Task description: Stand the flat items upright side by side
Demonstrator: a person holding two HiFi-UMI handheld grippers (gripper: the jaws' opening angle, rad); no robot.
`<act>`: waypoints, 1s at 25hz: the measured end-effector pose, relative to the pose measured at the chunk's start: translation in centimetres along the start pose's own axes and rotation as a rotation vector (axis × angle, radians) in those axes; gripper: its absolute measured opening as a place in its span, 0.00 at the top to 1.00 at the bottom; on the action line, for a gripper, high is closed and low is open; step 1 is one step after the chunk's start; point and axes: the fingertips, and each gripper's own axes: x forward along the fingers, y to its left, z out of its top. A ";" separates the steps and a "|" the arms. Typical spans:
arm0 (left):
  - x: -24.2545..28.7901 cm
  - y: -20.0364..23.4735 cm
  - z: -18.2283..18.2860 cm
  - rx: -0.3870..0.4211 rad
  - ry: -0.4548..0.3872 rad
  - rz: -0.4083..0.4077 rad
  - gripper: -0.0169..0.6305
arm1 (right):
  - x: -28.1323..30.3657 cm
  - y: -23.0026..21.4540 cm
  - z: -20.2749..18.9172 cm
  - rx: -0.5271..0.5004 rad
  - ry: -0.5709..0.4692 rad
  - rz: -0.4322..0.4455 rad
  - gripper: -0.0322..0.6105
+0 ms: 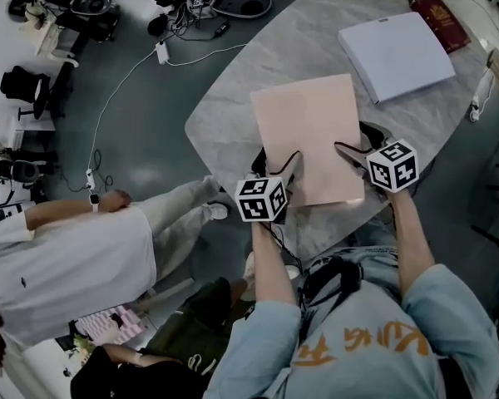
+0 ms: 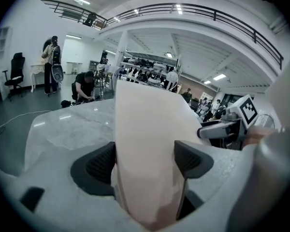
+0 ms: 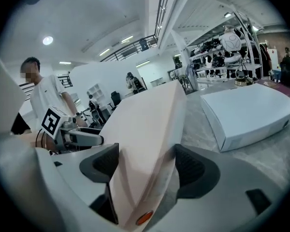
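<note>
Marble table [image 1: 233, 98] was bare left of the pink board [image 1: 308, 131], which was at its near edge. Both left gripper [image 2: 146, 161] and right gripper [image 3: 147, 166] were clamped on the board's near edge.

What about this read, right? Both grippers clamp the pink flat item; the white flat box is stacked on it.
No. The white flat box lies on the table apart from the pink flat item, beyond it to the right, per the head view. Left gripper and right gripper both clamp it.
</note>
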 end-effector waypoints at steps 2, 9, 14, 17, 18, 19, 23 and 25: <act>-0.5 -0.7 0.0 -0.001 -0.021 0.011 0.36 | -0.6 0.0 0.3 -0.011 -0.011 0.011 0.38; -1.4 -2.3 0.1 0.030 -0.072 0.057 0.36 | -2.1 -0.1 1.0 -0.113 -0.027 0.022 0.39; -2.6 -3.5 0.4 0.056 -0.106 0.097 0.37 | -3.4 0.4 1.8 -0.192 -0.042 0.029 0.39; -3.3 -4.0 0.2 0.069 -0.121 0.123 0.38 | -3.8 0.8 2.0 -0.241 -0.048 0.033 0.40; -3.4 -4.3 0.3 0.072 -0.125 0.130 0.38 | -4.1 0.8 2.2 -0.258 -0.051 0.033 0.40; -3.7 -4.6 0.3 0.075 -0.130 0.138 0.38 | -4.4 0.9 2.3 -0.275 -0.053 0.032 0.40; -5.0 -5.3 -0.3 0.086 -0.148 0.170 0.39 | -5.4 1.8 2.3 -0.332 -0.060 0.028 0.40; -5.4 -5.5 -0.4 0.092 -0.157 0.189 0.40 | -5.7 2.1 2.3 -0.361 -0.067 0.028 0.40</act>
